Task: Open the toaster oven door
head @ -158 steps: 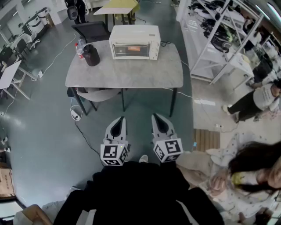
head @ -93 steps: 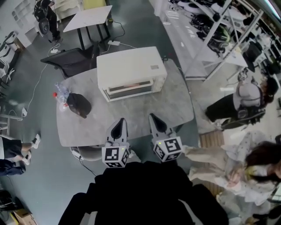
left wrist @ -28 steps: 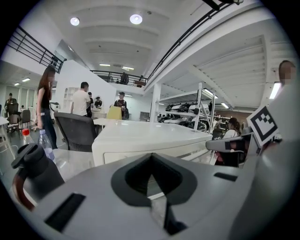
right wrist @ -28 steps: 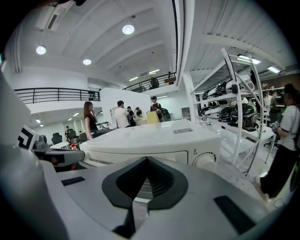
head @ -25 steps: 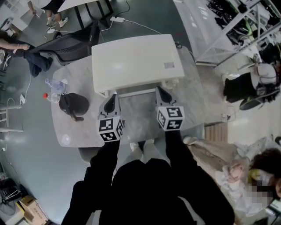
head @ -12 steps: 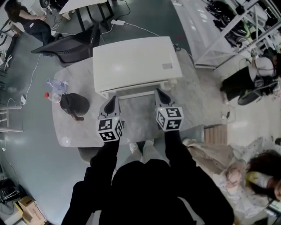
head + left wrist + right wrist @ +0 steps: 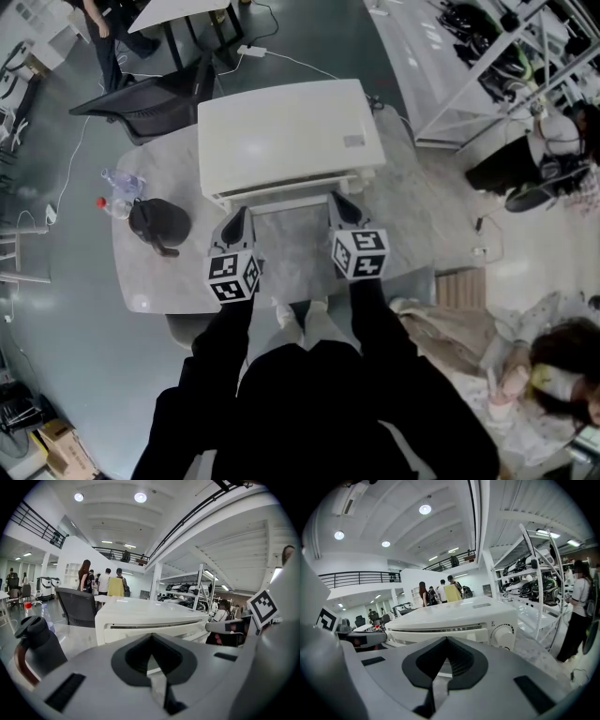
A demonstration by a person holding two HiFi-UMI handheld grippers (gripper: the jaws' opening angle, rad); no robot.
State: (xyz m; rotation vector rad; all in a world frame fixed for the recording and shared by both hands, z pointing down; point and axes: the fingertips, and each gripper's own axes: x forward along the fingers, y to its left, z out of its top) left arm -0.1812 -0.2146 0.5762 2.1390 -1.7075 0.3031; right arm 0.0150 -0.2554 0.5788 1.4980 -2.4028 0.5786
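Observation:
A white toaster oven (image 7: 291, 136) stands at the far side of a grey table (image 7: 178, 272), and its door (image 7: 281, 194) is closed. Both grippers hover just before its front face. My left gripper (image 7: 237, 221) is near the door's left end and my right gripper (image 7: 339, 203) near its right end. Each is shut with nothing held. In the left gripper view the oven (image 7: 140, 620) fills the middle beyond the closed left gripper (image 7: 151, 665). The right gripper view shows the oven (image 7: 454, 618), its knob (image 7: 504, 637) and the closed right gripper (image 7: 440, 667).
A black jug (image 7: 157, 223) and a plastic water bottle (image 7: 116, 182) sit on the table's left part. A black office chair (image 7: 141, 94) stands behind the table. Metal shelving (image 7: 487, 56) and people are at the right. A person sits low at the right (image 7: 553, 375).
The view has come from far off right up to the table, and both grippers have reached the oven's front. In the last second they barely shifted. The door stays closed.

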